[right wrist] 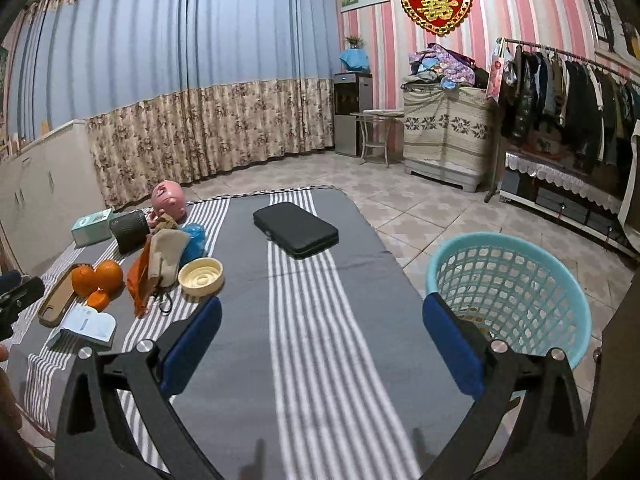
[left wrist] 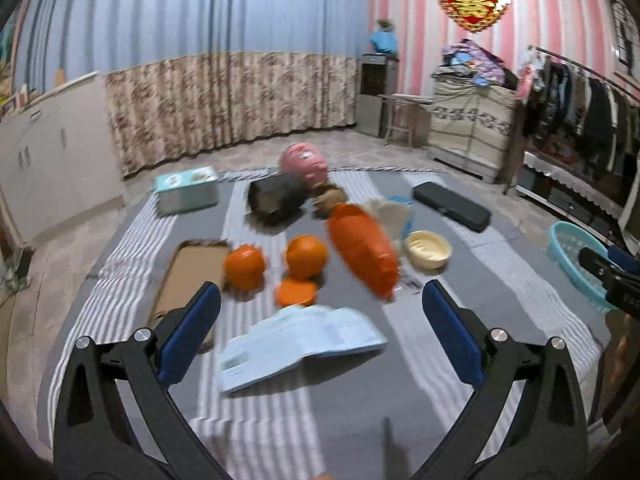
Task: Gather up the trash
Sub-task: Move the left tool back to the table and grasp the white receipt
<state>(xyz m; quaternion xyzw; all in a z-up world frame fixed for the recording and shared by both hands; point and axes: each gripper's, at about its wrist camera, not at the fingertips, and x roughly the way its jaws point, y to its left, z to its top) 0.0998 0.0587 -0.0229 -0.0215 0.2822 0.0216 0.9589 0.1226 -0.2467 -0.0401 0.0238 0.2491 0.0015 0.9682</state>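
Note:
My left gripper (left wrist: 320,308) is open and empty above a light blue folded paper (left wrist: 300,344) on the striped table. Beyond it lie a piece of orange peel (left wrist: 296,292), two oranges (left wrist: 244,266) (left wrist: 306,256), an orange plastic wrapper (left wrist: 362,252) and crumpled beige paper (left wrist: 390,214). My right gripper (right wrist: 322,320) is open and empty over the bare cloth, with the turquoise basket (right wrist: 508,292) on the floor just to its right. The basket also shows at the right edge of the left wrist view (left wrist: 576,258).
A black case (right wrist: 296,230), cream dish (right wrist: 200,276), black cylinder (right wrist: 130,224), pink piggy bank (right wrist: 168,200), teal box (right wrist: 92,226) and brown phone case (right wrist: 58,300) sit on the cloth (right wrist: 320,360). Tiled floor, a cabinet and a clothes rack are to the right.

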